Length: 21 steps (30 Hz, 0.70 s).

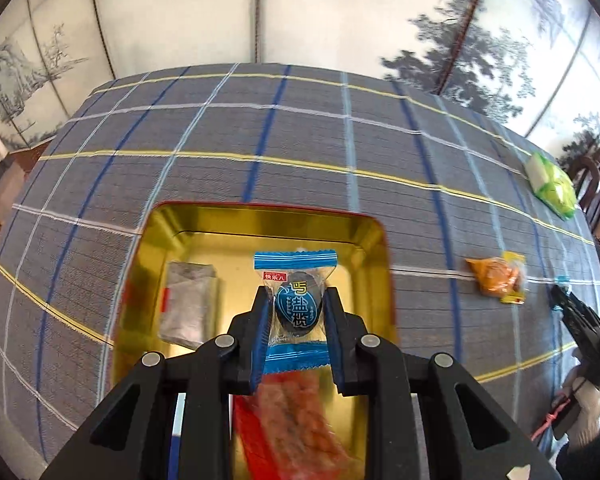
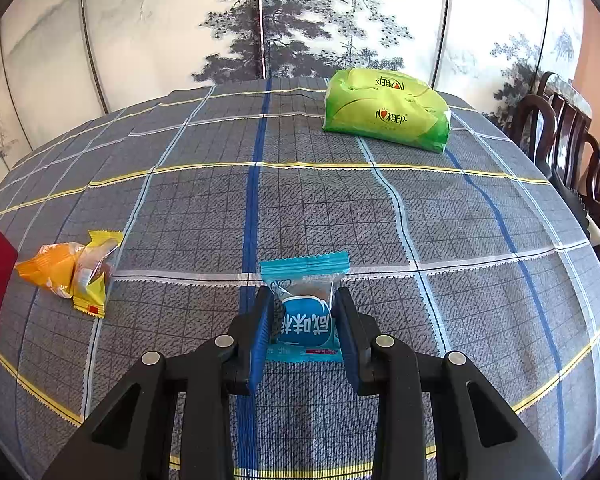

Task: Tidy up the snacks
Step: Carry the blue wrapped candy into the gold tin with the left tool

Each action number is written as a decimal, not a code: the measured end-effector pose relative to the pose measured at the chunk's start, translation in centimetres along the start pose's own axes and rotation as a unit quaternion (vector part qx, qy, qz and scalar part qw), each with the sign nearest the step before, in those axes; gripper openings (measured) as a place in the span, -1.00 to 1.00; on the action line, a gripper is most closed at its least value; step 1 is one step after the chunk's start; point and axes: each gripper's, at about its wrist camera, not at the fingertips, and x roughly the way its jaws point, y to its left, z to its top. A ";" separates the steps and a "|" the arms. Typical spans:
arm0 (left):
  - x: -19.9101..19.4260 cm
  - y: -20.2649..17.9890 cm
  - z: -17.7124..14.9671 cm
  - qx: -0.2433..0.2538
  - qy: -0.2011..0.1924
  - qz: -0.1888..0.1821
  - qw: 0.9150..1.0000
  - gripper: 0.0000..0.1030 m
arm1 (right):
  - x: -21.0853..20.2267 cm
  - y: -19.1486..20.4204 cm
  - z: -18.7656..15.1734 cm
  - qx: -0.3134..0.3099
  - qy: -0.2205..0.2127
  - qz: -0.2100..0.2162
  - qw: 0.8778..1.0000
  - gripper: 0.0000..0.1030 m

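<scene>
My left gripper [image 1: 296, 312] clamped on a blue-ended clear snack packet [image 1: 296, 308] with dark oval contents, long axis pointing away, above the gold tin [image 1: 364, 232], my right gripper [image 2: 304, 320] pinching a teal packet [image 2: 305, 312] on the tablecloth [image 2: 340, 208].

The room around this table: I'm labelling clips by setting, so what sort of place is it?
Probably a home dining room: a plaid tablecloth covers the table, dark carved wooden chairs line its side, and a folding screen painted with ink pines stands behind it.
</scene>
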 end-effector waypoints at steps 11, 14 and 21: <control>3.5 2.4 0.1 -0.008 0.032 0.013 0.999 -0.56 | 0.0 0.1 0.0 -0.001 0.000 -0.001 1.000 -0.35; 4.0 2.2 0.0 -0.002 0.036 0.013 0.999 -0.56 | 0.0 0.1 0.0 -0.001 0.000 -0.002 1.000 -0.35; 4.9 2.1 -0.2 0.005 0.051 0.014 0.999 -0.55 | 0.0 0.1 0.0 -0.002 0.000 -0.002 1.000 -0.35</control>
